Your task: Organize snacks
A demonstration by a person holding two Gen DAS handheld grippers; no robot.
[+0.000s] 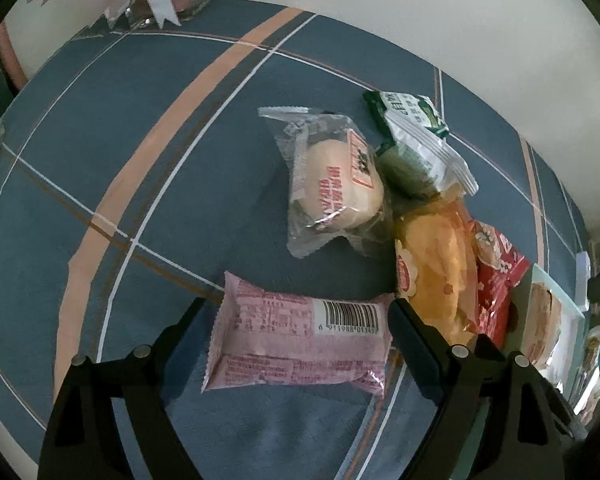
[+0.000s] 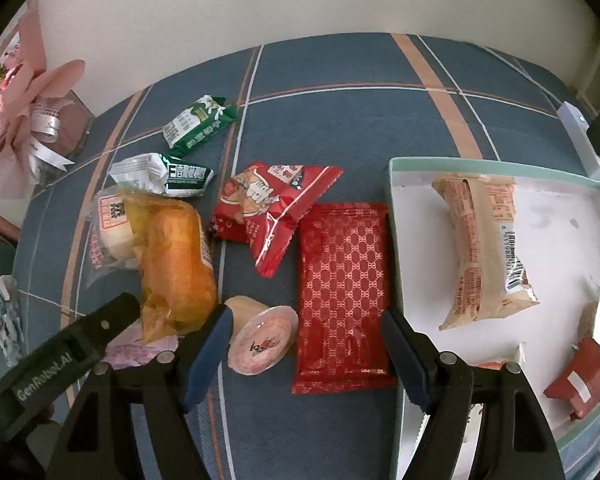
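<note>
In the left wrist view my left gripper (image 1: pixel 296 320) is open around a pink snack packet (image 1: pixel 300 344) with a barcode, lying on the blue checked cloth. Beyond it lie a clear-wrapped bun (image 1: pixel 336 184), a green-white packet (image 1: pixel 416 148), an orange bread pack (image 1: pixel 436 272) and a red packet (image 1: pixel 496 276). In the right wrist view my right gripper (image 2: pixel 306 332) is open over a flat red patterned packet (image 2: pixel 342 296) and a small jelly cup (image 2: pixel 260 338). The white tray (image 2: pixel 396 184) at right holds a tan wrapped cake (image 2: pixel 484 244) and small red packets (image 2: pixel 580 384).
A pink flower bouquet (image 2: pixel 16 92) stands at the back left by the wall. More snacks lie in the right wrist view: a red bag (image 2: pixel 272 208), green packets (image 2: pixel 198 124), orange bread (image 2: pixel 176 260). The left gripper's finger (image 2: pixel 100 328) reaches in beside the bread.
</note>
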